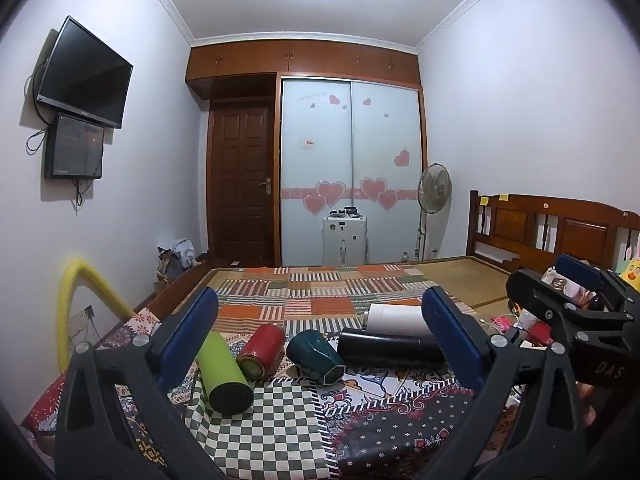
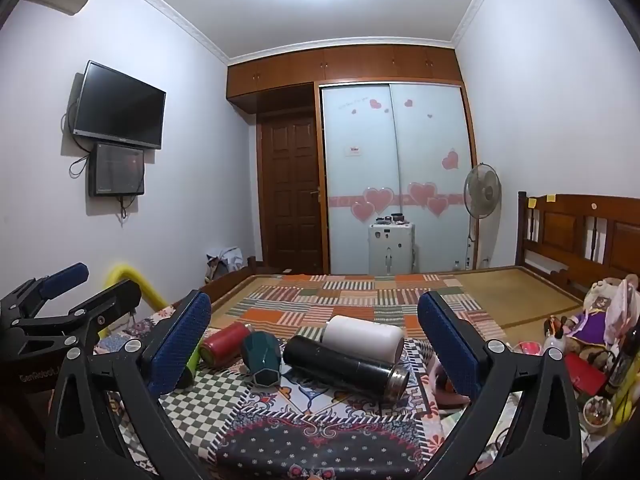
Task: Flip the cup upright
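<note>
Several cups lie on their sides on a patterned cloth [image 1: 280, 432] on the bed: a green one [image 1: 224, 374], a red one [image 1: 262, 350], a dark teal faceted one [image 1: 316, 354], a black flask [image 1: 390, 348] and a white one [image 1: 394, 316]. They also show in the right wrist view: red [image 2: 224, 344], teal [image 2: 262, 356], black [image 2: 344, 364], white [image 2: 362, 338], and the green one [image 2: 192, 364] mostly hidden behind a finger. My left gripper [image 1: 320, 344] is open and empty, above the cups' near side. My right gripper [image 2: 314, 344] is open and empty, likewise held back from them.
The right gripper's body shows at the right of the left wrist view [image 1: 568, 308]. Toys and clutter [image 2: 592, 332] lie at the bed's right side by the wooden headboard [image 2: 580, 232]. A yellow tube [image 1: 76, 300] stands at the left. A patchwork blanket [image 1: 320, 292] lies beyond.
</note>
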A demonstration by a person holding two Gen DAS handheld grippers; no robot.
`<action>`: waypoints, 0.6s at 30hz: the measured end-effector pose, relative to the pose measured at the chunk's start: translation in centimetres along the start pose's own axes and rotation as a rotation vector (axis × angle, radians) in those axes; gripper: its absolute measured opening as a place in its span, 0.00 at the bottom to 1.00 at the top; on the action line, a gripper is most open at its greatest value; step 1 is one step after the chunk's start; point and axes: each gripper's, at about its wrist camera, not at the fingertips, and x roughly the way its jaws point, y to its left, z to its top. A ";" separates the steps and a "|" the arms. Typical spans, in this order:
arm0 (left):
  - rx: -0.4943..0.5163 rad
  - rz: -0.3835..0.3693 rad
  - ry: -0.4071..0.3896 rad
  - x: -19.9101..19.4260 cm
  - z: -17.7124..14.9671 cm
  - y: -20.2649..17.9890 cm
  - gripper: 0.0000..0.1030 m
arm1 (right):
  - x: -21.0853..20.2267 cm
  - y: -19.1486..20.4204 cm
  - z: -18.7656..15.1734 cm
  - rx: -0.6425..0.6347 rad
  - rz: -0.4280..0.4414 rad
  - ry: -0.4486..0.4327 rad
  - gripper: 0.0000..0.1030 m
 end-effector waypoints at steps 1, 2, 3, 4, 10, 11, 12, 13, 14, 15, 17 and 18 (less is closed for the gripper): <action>-0.002 -0.001 -0.002 -0.3 -0.1 0.1 1.00 | 0.0 0.0 0.0 0.001 0.001 0.000 1.00; -0.003 -0.003 -0.002 -0.4 -0.1 0.1 1.00 | 0.0 0.0 0.0 0.001 0.001 0.000 1.00; -0.004 -0.003 -0.002 -0.4 -0.2 0.1 1.00 | 0.0 0.0 0.1 0.001 0.000 0.000 1.00; -0.004 -0.003 -0.003 -0.4 -0.2 0.1 1.00 | 0.0 0.0 0.0 0.000 -0.001 -0.001 1.00; -0.005 -0.005 -0.001 -0.3 0.1 0.2 1.00 | -0.2 0.1 0.2 0.002 -0.002 0.000 1.00; -0.005 -0.007 -0.001 -0.3 0.1 0.3 1.00 | -0.2 0.1 0.1 0.002 -0.002 0.000 1.00; -0.006 -0.009 -0.001 -0.4 0.2 0.3 1.00 | -0.2 -0.3 0.0 0.004 -0.002 -0.001 1.00; -0.007 -0.010 -0.003 -0.4 0.2 0.3 1.00 | -0.2 -0.3 0.0 0.003 -0.002 -0.001 1.00; -0.007 -0.010 -0.004 -0.5 0.2 0.4 1.00 | -0.2 -0.3 0.0 0.003 -0.002 -0.001 1.00; -0.007 -0.011 -0.005 -0.6 0.2 0.4 1.00 | -0.3 -0.3 0.1 0.004 -0.001 -0.001 1.00; -0.005 -0.011 -0.006 -0.6 0.2 0.4 1.00 | -0.3 -0.4 -0.1 0.004 -0.002 -0.003 1.00; -0.005 -0.010 -0.006 -0.6 0.2 0.3 1.00 | -0.4 -0.3 0.1 0.004 -0.002 -0.003 1.00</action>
